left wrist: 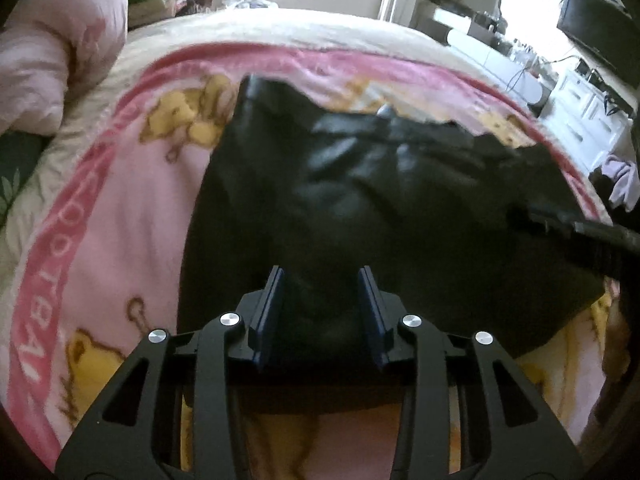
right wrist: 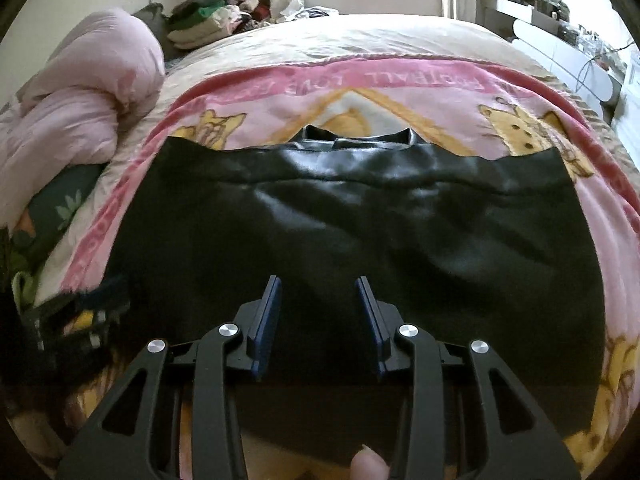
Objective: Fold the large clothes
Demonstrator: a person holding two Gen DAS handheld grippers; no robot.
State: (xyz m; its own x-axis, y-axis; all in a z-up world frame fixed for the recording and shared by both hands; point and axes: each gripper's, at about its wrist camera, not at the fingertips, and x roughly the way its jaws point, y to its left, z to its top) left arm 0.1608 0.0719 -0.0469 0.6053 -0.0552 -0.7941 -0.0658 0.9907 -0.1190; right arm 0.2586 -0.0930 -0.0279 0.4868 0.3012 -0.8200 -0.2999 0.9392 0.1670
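A bedroom with a bright window at the far wall holds a wide bed (right wrist: 360,36) covered by a cream sheet. Over the sheet lies a pink blanket (right wrist: 624,216) printed with yellow cartoon bears and a darker pink border carrying white letters. A rolled pale pink duvet (right wrist: 88,108) sits at the bed's left side, and a heap of folded clothes (right wrist: 200,24) is stacked beyond it near the wall. White drawers (left wrist: 580,104) and a dark screen (left wrist: 596,28) stand along the right of the room.

The black garment (right wrist: 340,220), shiny like leather or coated cloth, lies spread on the pink blanket in the middle of the bed. In the right wrist view it lies fairly flat, with a collar-like edge at the far side and a few shallow creases across it. In the left wrist view its far right part is rumpled.

The left tool (left wrist: 322,312) hangs over the near edge of the garment, its blue-padded fingers apart with dark cloth seen in the gap; the pads do not press on it. The right tool (right wrist: 318,324) hangs likewise over the garment's near part, jaws apart and gripping nothing. A fingertip (right wrist: 370,466) shows at the bottom edge of the right wrist view. The right tool also shows, blurred, at the right edge of the left wrist view.
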